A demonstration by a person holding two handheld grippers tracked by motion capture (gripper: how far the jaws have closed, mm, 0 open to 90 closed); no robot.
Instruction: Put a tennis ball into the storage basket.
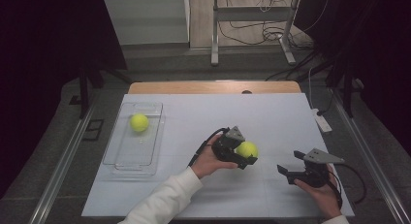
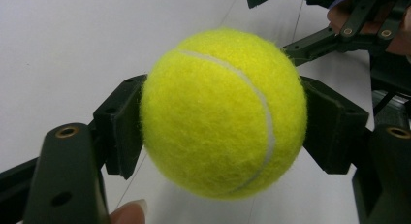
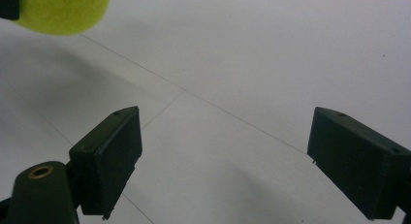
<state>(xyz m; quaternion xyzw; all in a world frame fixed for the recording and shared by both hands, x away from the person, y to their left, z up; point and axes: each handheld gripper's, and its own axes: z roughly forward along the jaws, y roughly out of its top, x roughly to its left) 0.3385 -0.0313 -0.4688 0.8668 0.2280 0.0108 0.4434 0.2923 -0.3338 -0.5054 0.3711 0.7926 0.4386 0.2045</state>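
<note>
A: Eyes on the left gripper (image 1: 246,156), near the middle of the counter (image 1: 271,117). It's clamped on a yellow tennis ball (image 1: 247,149), one black jaw pressed to each side.

B: The left gripper view confirms it. The tennis ball (image 2: 224,112) sits squarely between the two pads, both touching the felt, white seam curving across the front. A fingertip (image 2: 128,213) peeks in at the bottom edge.

A: And the ball looks lifted clear of the counter, with white surface showing beneath it in that view.

B: The left hand (image 1: 207,161) wraps the gripper body from behind, white sleeve (image 1: 167,200) coming in from the bottom, forearm angled up and to the right.

A: Now the right gripper (image 1: 290,167), over near the front right of the counter. Jaws spread wide, nothing between them.

B: Right gripper view agrees: the right gripper (image 3: 225,158) has both pads well apart, bare counter (image 3: 252,64) in the gap. The held ball (image 3: 63,10) shows at the top left corner.

A: The right hand (image 1: 320,187) cradles it from below, jaws pointing left toward the other gripper, close but apart.

B: Off to the left, a clear tray (image 1: 121,158) holds a second tennis ball (image 1: 139,122) toward its far end.
</note>
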